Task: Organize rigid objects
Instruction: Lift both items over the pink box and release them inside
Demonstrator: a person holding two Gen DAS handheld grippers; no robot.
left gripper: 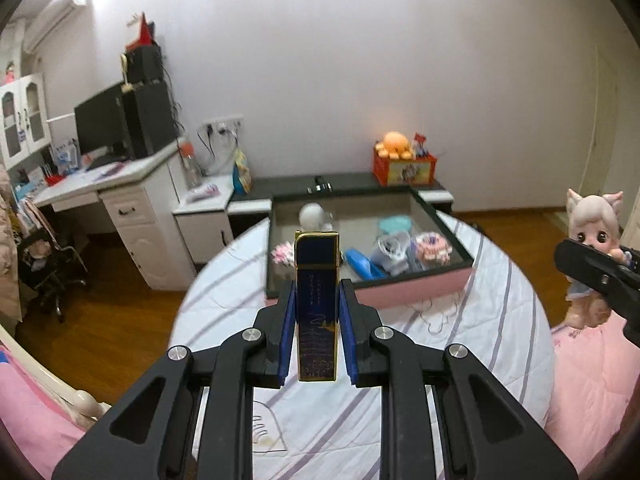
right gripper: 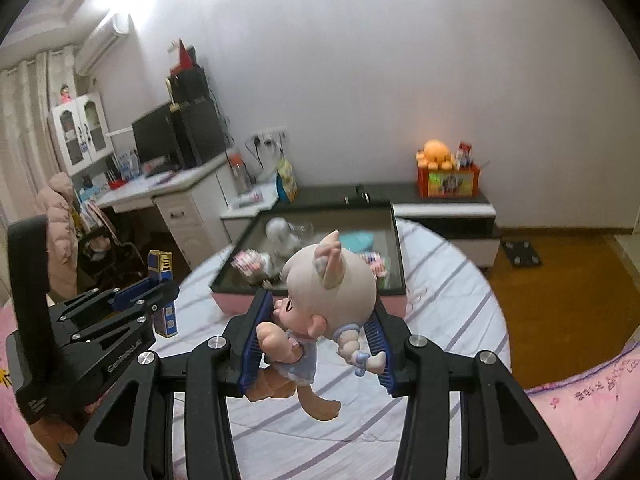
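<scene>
Left tongs (left gripper: 317,320) are clamping a slim blue lighter (left gripper: 317,304) upright between blue pads, gold trim edging its sides and cap, pale line drawing running down its face. Lighter is hanging in the air above the round striped surface (left gripper: 480,320), just short of the tray.

Right tongs (right gripper: 316,338) are gripping a doll (right gripper: 320,308) tilted sideways: big pale pink head with pointed animal ears, blue dress, bare peach legs dangling below the pads, braid with a blue bow lying against the right pad. Doll is being held over the same surface, near the tray's front edge.

Tray (left gripper: 400,286), pink-walled with dark rim, is sitting on the surface's far half, holding a white round figure (left gripper: 314,216), a teal lid (left gripper: 396,224), a blue case (left gripper: 360,262) and a pink flowery piece (left gripper: 434,246).
</scene>
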